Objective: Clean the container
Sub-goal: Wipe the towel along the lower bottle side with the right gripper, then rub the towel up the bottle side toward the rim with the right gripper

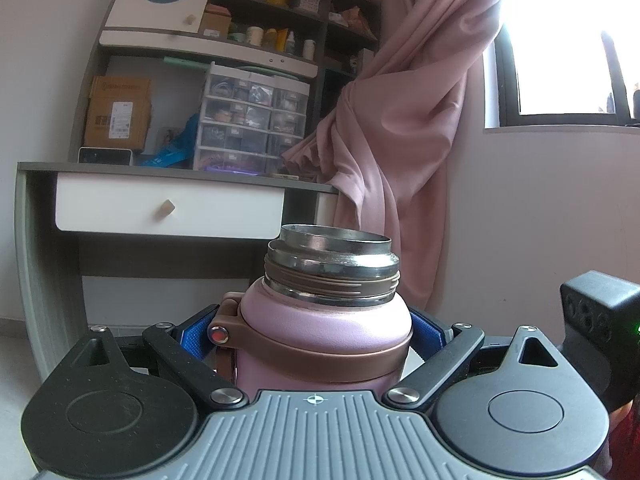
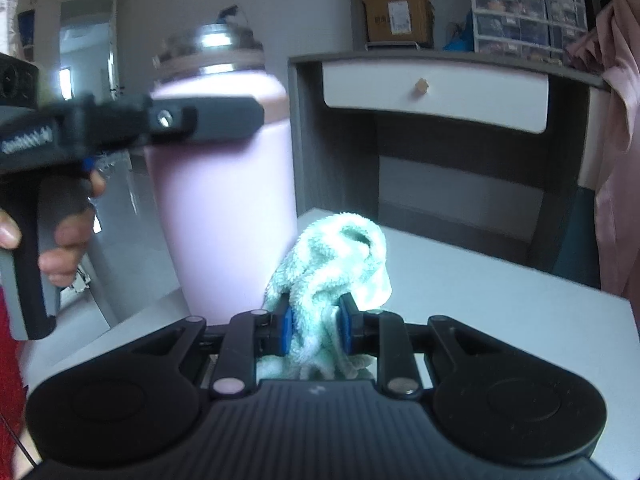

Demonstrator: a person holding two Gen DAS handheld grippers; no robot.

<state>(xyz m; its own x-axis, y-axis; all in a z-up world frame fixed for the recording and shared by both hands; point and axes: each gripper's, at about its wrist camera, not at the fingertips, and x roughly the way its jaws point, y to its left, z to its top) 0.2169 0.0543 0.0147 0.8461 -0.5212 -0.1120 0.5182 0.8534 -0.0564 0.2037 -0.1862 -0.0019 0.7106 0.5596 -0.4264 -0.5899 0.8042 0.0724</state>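
Two clamped loads — pink flask (image 1: pixel 324 336), green cloth (image 2: pixel 340 264)

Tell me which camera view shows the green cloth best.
The right wrist view: the green cloth fills the centre, bunched and clamped between the right gripper pads above the white table. The left wrist view shows none of it, only the pink bottle in the left gripper.

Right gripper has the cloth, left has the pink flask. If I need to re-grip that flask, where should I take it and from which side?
Take the pink flask on its straight cylindrical body, below the brown band, coming in level from the side as the left gripper does now. The walls there are parallel and smooth; the steel threaded neck is narrower, ridged, and must stay open for the green cloth in the right gripper.
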